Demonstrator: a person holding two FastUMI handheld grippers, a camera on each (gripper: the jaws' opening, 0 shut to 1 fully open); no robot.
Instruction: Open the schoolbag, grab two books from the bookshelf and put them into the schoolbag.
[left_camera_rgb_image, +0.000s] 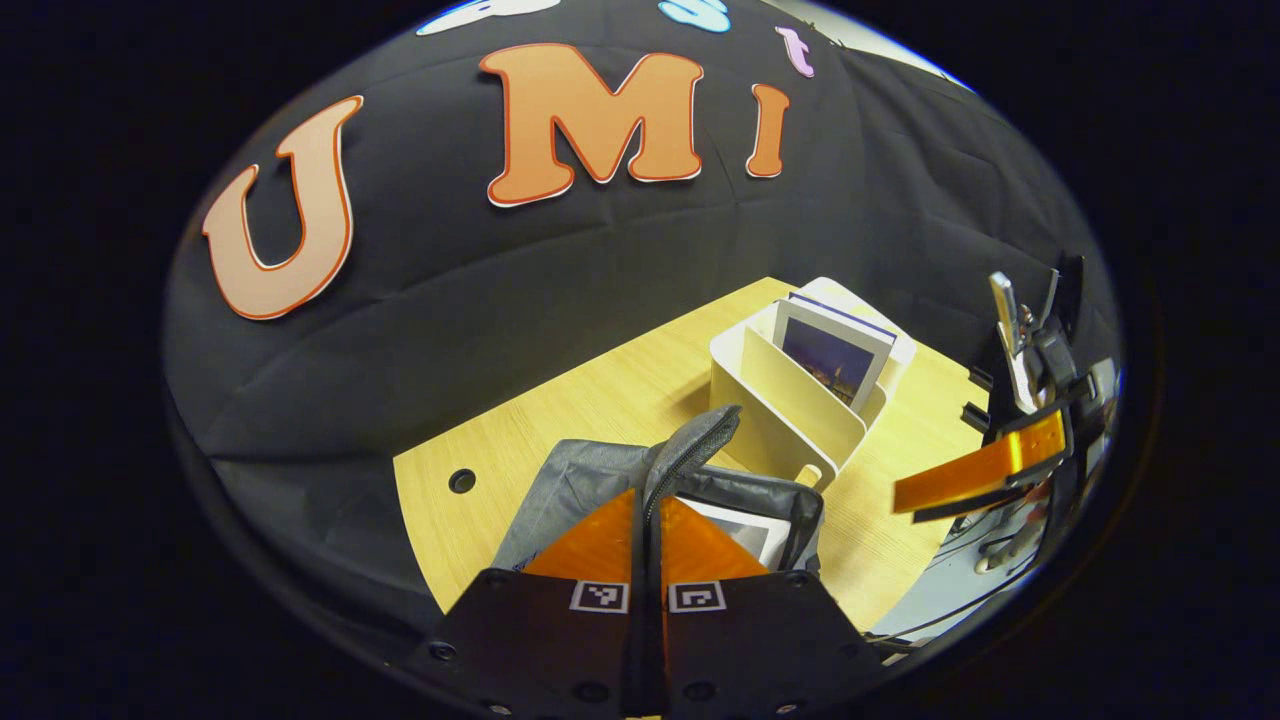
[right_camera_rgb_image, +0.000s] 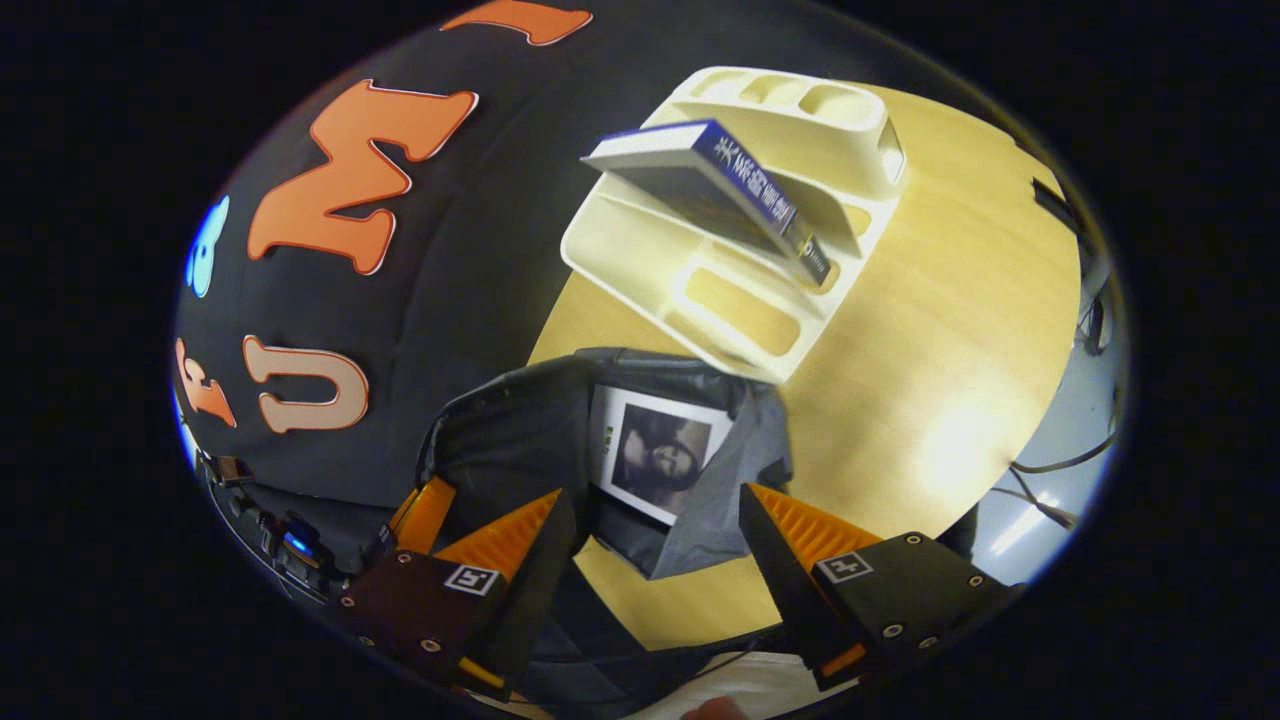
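While the left gripper (left_camera_rgb_image: 648, 520) has its two fingers pressed together on the upper edge of the grey schoolbag (left_camera_rgb_image: 590, 480), pinching a raised flap of fabric along the zipper, the bag's mouth stands open on the wooden counter (left_camera_rgb_image: 600, 390). One book (left_camera_rgb_image: 745, 535) with a white border already lies inside the bag; in the right gripper view the same book (right_camera_rgb_image: 660, 450) shows a dark picture on its cover, face up in the opening of the schoolbag (right_camera_rgb_image: 520, 430).

Just beyond the bag stands the cream bookshelf (left_camera_rgb_image: 780, 400), a slotted desktop rack, nearly touching the bag's far edge. A second book (left_camera_rgb_image: 835, 350) leans in one of its slots, cover toward the bag. From the right gripper view that book (right_camera_rgb_image: 730, 180) is a blue-spined volume tilted against a divider of the bookshelf (right_camera_rgb_image: 700, 290).

The right gripper (right_camera_rgb_image: 655, 540) has its fingers spread wide apart and grips nothing, poised over the near side of the bag with the book visible between them. In the left gripper view it appears at the right edge (left_camera_rgb_image: 975, 490), above the counter beside the rack.
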